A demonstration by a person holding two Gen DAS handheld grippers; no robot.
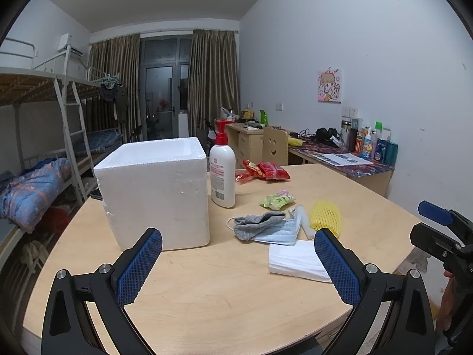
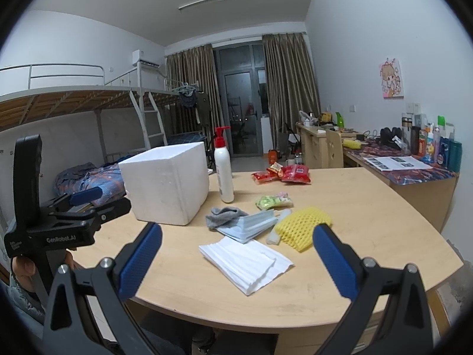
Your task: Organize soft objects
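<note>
With both my left claw [image 1: 238,261] and right claw [image 2: 236,257] spread wide and empty above the wooden table [image 2: 369,207], I risk dragging the blue pleated face mask [image 2: 248,224] along when lifting the crumpled grey sock [image 2: 224,216] lying on it.

"genrobot.ai" is printed in white on the left gripper [image 2: 84,195].

Left hand-held gripper [image 1: 238,261]: jaws spread wide, nothing between the blue pads [image 1: 139,269], pointing toward 12 o'clock, held level above the surface [image 1: 207,295]. Right hand-held gripper [image 2: 236,259]: jaws equally wide, empty, same heading, at 3 o'clock of the left. The person's fingers [image 2: 22,269] wrap the left unit's handle.
</note>
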